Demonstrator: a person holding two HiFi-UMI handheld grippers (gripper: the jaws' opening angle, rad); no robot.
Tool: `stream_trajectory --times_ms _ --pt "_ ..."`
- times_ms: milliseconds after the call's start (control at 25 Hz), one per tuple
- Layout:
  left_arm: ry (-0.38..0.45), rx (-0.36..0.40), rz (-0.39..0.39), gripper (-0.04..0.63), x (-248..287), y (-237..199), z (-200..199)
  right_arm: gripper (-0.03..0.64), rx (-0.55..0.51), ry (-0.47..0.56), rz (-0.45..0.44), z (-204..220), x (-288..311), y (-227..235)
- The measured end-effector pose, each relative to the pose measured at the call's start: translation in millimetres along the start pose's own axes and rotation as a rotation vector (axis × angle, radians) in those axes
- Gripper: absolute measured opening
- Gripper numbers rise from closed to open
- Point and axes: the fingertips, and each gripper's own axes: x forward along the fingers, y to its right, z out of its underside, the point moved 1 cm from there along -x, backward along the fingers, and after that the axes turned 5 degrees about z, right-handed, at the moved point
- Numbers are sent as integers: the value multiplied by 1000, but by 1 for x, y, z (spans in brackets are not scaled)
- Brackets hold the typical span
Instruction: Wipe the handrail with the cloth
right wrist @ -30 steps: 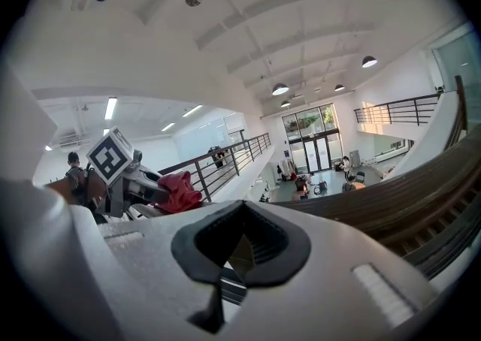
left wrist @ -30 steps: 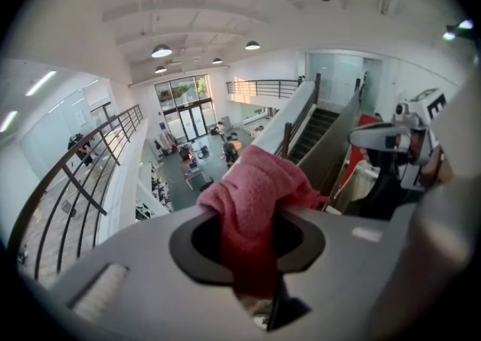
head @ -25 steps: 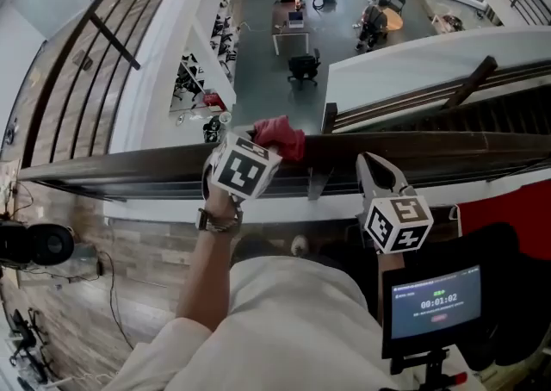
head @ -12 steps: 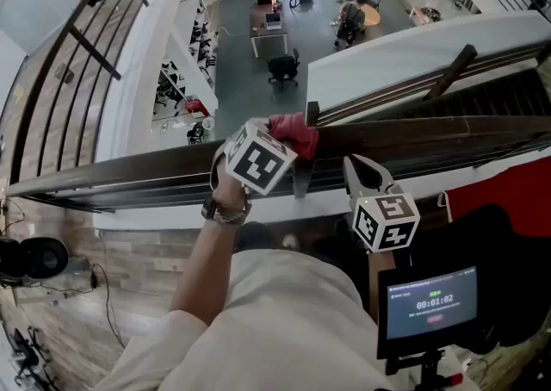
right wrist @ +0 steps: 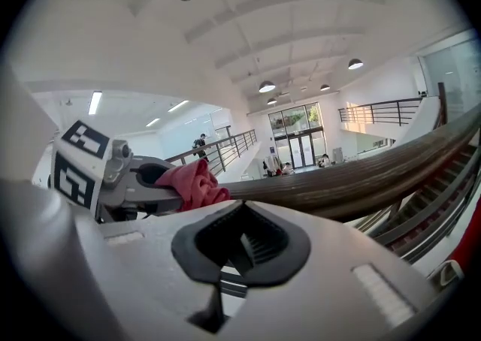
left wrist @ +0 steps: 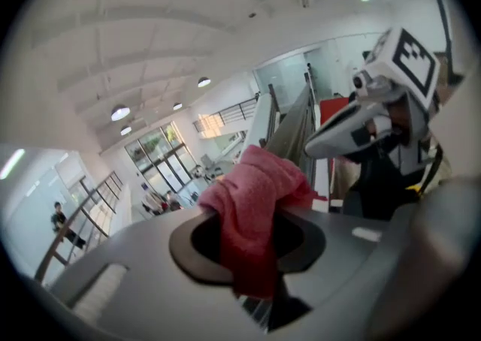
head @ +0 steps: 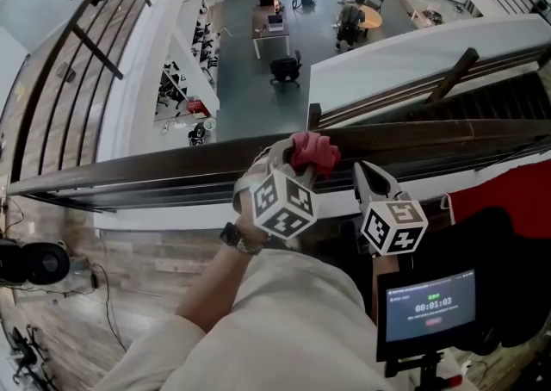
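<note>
Cloth [head: 314, 153] – pinched in the left gripper [head: 295, 159], up on the handrail [head: 172, 176]. Right gripper [head: 368, 172] is pressed closed on nothing – just beside it.

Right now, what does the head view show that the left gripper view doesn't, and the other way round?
Only the head view shows the small dark screen with a timer, the person's wristwatch and the brown desk on the floor below. Only the left gripper view shows the round ceiling lights and, close up, the left gripper with its jaws shut on the crumpled pinkish-red cloth. Both show that cloth and the white right gripper beside it.
</note>
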Motion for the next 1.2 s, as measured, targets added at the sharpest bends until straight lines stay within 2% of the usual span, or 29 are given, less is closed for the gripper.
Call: stream_trajectory --times_ms 80,160,520,880,1200 --pt "57 96 -90 98 1 5 -3 3 4 1 3 -1 -1 5" --pt "97 131 -129 98 2 11 -3 3 11 0 2 -1 0 9" --pt "142 157 -144 100 1 16 1 3 22 -25 -13 6 7 -2" --pt "202 331 -278 104 -8 16 10 2 29 -42 -13 13 12 -13" --pt "188 376 -310 113 -18 11 22 2 29 -47 -30 12 18 -26"
